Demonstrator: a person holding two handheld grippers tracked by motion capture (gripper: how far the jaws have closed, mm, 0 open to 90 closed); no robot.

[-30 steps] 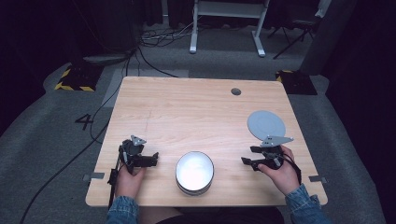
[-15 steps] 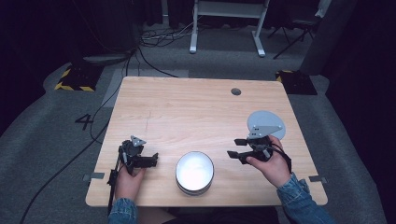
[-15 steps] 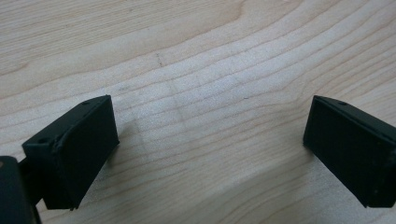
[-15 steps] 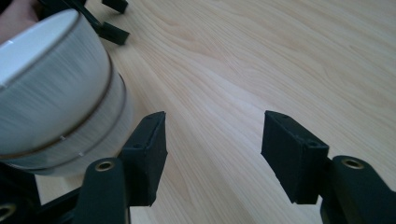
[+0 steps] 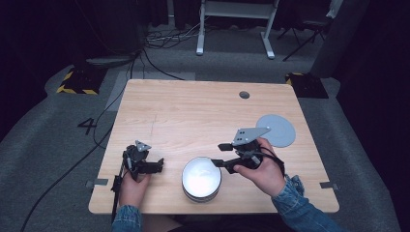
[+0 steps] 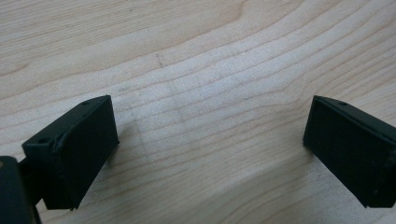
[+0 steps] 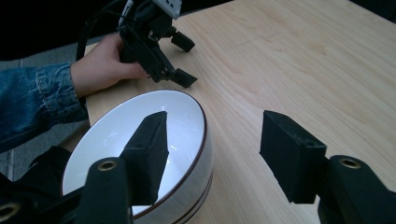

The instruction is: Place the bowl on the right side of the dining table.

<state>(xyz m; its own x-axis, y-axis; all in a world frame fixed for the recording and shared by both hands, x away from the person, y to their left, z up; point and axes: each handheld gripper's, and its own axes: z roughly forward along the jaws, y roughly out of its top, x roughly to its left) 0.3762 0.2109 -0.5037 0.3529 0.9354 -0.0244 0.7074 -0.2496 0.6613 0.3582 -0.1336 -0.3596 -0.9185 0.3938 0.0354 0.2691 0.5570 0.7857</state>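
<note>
Bowl (image 7: 154,154) rim seemingly between right fingers (image 7: 149,154)

L gripper (image 5: 157,166) sat low near table edge, jaws wide apart. R gripper (image 5: 220,154) was raised, jaws spread, angled left.

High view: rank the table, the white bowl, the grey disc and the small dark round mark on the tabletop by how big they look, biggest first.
1. Table.
2. White bowl and grey disc: they look about alike, too close to rank.
3. Dark round mark, the smallest.
</note>
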